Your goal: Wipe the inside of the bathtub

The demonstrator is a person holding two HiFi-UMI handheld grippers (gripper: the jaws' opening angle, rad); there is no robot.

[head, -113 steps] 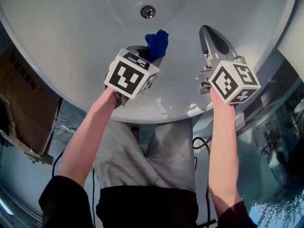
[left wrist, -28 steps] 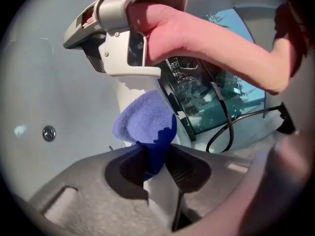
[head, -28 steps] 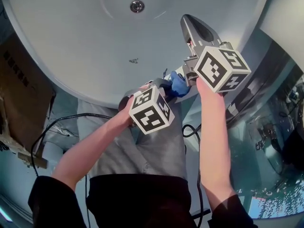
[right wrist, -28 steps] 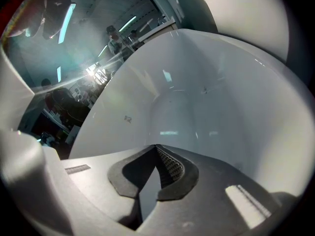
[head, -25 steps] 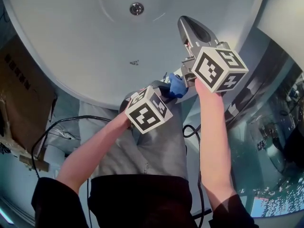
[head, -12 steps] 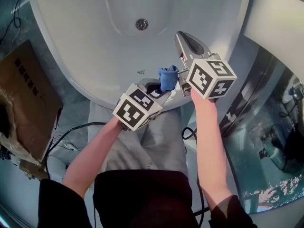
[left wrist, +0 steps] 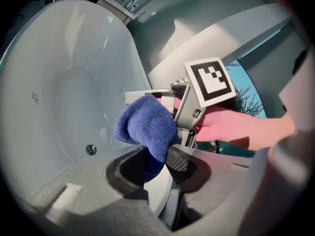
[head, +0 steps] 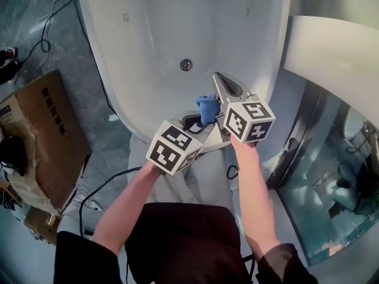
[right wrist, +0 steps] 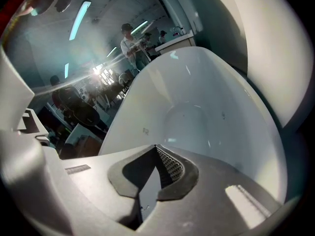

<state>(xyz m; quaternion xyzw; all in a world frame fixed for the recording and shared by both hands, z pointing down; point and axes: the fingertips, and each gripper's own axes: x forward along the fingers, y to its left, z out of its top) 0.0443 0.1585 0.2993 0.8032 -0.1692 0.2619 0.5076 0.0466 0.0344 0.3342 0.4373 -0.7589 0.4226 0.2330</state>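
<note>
The white bathtub (head: 154, 34) fills the top of the head view, its drain (head: 186, 64) near the middle. My left gripper (head: 198, 120) hovers over the tub's near rim, shut on a blue cloth (head: 207, 108). In the left gripper view the bunched cloth (left wrist: 147, 124) sticks up out of the jaws, with the tub's drain (left wrist: 90, 149) behind it. My right gripper (head: 220, 78) is just right of the cloth, its marker cube (left wrist: 209, 80) close beside it. In the right gripper view the right gripper (right wrist: 160, 154) is shut on nothing and points along the tub (right wrist: 197, 112).
A cardboard box (head: 41, 135) stands on the floor left of the tub, with cables (head: 44, 19) behind it. A curved white ledge (head: 331, 46) and a glass panel (head: 320, 182) lie to the right. People (right wrist: 130, 45) stand far off beyond the tub's end.
Both grippers have drawn back from the tub's inside to above its near rim, the left still holding the cloth. The head view has risen and takes in more of the tub and floor.
</note>
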